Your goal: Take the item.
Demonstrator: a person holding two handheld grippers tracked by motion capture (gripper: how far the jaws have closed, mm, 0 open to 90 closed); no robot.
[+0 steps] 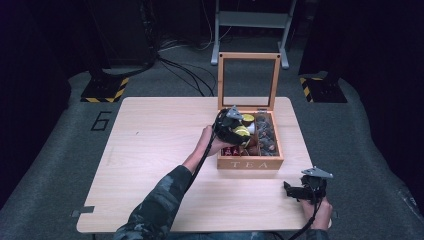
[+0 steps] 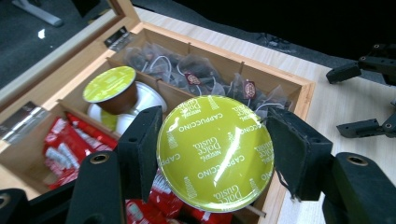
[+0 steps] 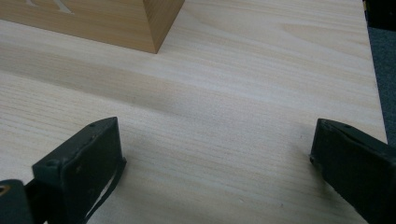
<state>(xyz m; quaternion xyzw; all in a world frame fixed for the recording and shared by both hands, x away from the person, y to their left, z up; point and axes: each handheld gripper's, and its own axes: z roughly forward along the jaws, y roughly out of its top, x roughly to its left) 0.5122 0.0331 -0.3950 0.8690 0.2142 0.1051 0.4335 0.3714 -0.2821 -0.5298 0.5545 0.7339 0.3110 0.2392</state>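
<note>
The left gripper (image 2: 212, 154) clamps a green foil-topped cappuccino capsule (image 2: 215, 151) above the open wooden tea box (image 1: 250, 163), probably sorting; the right gripper (image 3: 215, 172) rests spread, empty.

— What can't you read in the left gripper view?
— The capsule (image 2: 215, 151) hides the box (image 2: 285, 81) compartment beneath it, and your red packets (image 2: 65, 149) run off the bottom edge.
— And the right gripper view?
— The box corner is cut off at the top edge.
</note>
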